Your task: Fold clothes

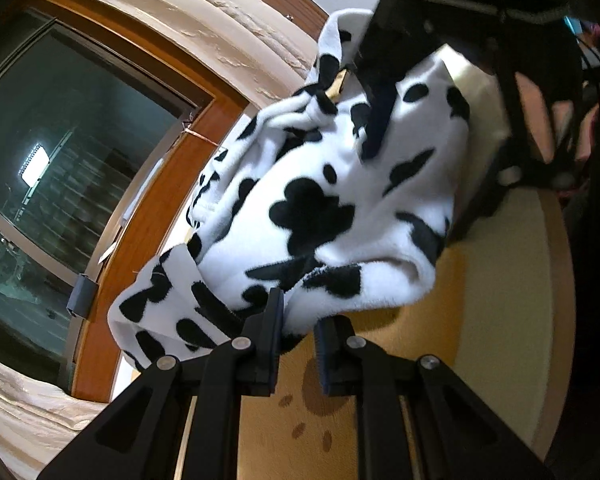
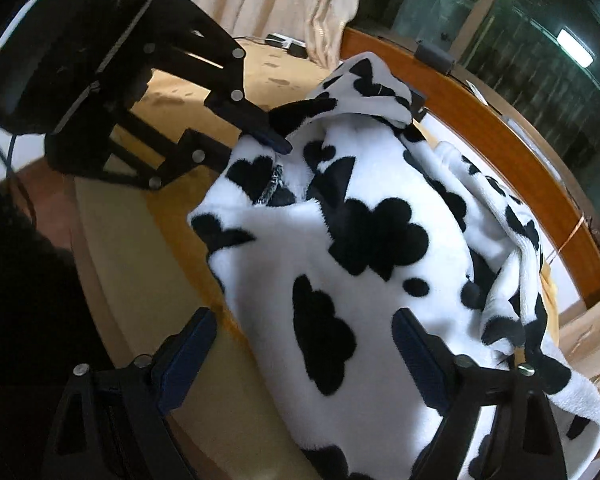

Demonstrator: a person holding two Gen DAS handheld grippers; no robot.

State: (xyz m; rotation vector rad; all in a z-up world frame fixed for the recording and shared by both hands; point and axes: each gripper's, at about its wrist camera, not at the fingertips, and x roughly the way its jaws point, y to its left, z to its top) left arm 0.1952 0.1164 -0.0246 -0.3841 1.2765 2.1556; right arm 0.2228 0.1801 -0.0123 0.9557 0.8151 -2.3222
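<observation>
A white fleece garment with black cow spots (image 1: 340, 208) lies bunched on a yellow round table (image 1: 500, 280). My left gripper (image 1: 298, 316) is nearly closed on the garment's near edge, fabric pinched between its fingers. In the right wrist view the garment (image 2: 360, 248) fills the middle, and the left gripper (image 2: 268, 136) grips its far edge. My right gripper (image 2: 304, 332) is open, its fingers (image 2: 420, 360) straddling the near part of the garment. The right gripper also shows in the left wrist view (image 1: 384, 92), over the far end.
A wooden window frame (image 1: 148, 208) with dark glass (image 1: 60, 140) runs along the table's far side. Cream curtains (image 2: 280, 4) hang beside it. The table's rim (image 2: 112, 272) curves near me. Small dark devices (image 2: 288, 46) sit at the table's far edge.
</observation>
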